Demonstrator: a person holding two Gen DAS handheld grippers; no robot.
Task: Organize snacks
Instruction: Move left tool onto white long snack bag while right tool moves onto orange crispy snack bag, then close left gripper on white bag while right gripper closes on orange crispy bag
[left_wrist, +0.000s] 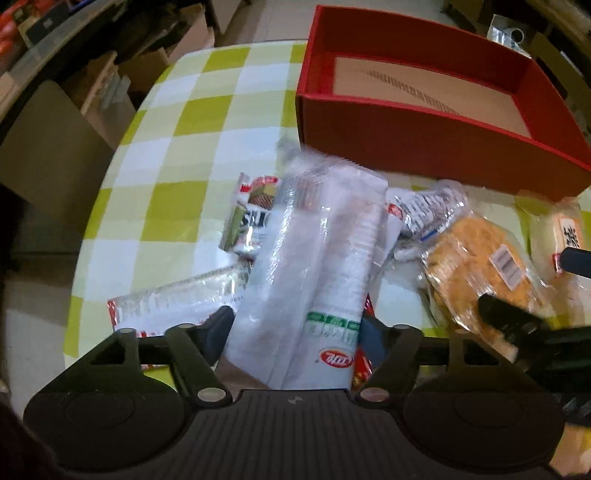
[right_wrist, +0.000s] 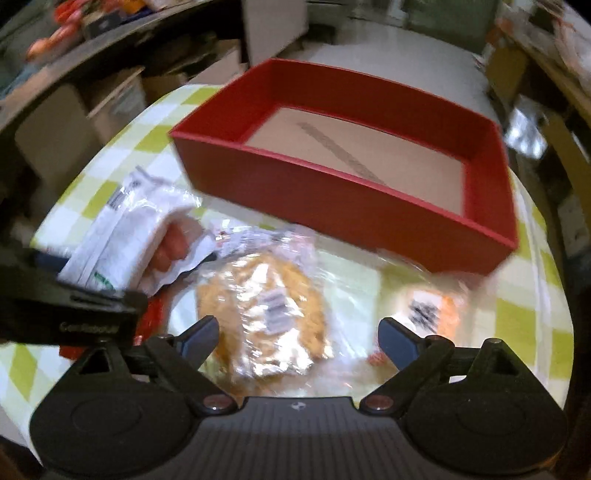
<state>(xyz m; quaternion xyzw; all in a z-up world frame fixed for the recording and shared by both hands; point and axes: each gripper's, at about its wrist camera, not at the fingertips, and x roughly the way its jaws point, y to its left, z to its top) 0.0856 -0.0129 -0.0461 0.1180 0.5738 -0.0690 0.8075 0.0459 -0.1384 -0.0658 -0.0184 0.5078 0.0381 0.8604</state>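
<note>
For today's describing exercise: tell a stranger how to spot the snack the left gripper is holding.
Start at the red box on the checked table. In front of it lies a heap of snacks; the white packet rises from it, clamped in the left gripper. It alone is long, white and lifted.

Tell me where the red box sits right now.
The red box sits empty at the table's far side in both views, just beyond the snack pile, behind the orange cracker pack.

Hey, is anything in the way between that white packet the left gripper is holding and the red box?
Nothing visible blocks it. The left gripper is shut on the white packet, and the red box sits just beyond it with its top open and nothing inside. Only the near wall has to be cleared; the other snacks lie lower, on the table.
</note>
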